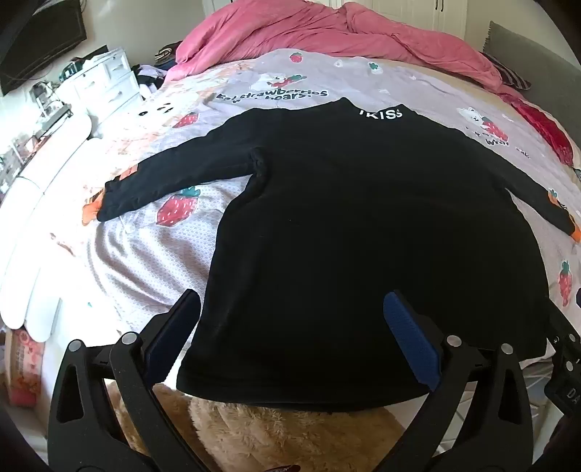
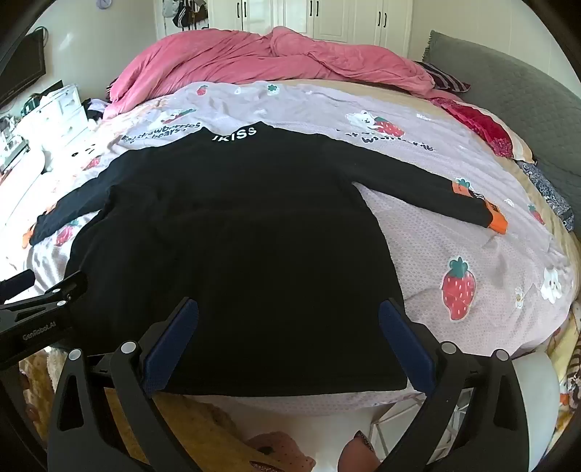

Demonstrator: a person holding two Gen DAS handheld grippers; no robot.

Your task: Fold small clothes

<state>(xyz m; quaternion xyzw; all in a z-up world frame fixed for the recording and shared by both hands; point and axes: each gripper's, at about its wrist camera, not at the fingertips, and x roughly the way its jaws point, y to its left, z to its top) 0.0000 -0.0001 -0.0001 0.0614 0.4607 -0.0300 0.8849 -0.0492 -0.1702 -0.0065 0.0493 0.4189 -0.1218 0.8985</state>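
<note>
Black long-sleeved knit top with white collar lettering (image 1: 348, 232) is lying flat on the bed's lilac strawberry-print sheet (image 1: 145, 254), sleeves spread to either side, hem at the near bed edge, collar pointing away toward the heaped pink duvet (image 1: 326, 32)

Long axis of the top is running straight away from both claws, hem nearest, collar farthest. Both claws are pointing down and forward over the hem end.

Left claw (image 1: 290, 337): released, jaws standing wide, nothing between the blue pads (image 1: 410, 345); it is hovering over the hem's left part, with the left hem corner just inside its left finger. Contact with the fabric cannot be told.

Right claw (image 2: 288, 341): released likewise, jaws wide, empty; it is hovering over the hem's right part, the right hem corner just beside its right finger.

Left sleeve (image 1: 174, 174) is lying nearer the left claw, the right sleeve with orange cuff (image 2: 435, 192) nearer the right claw; both well apart from the jaws.

Judgement: no fold begun yet; each claw is nearest its own hem corner, so the hem looks the likeliest first grasp
</note>
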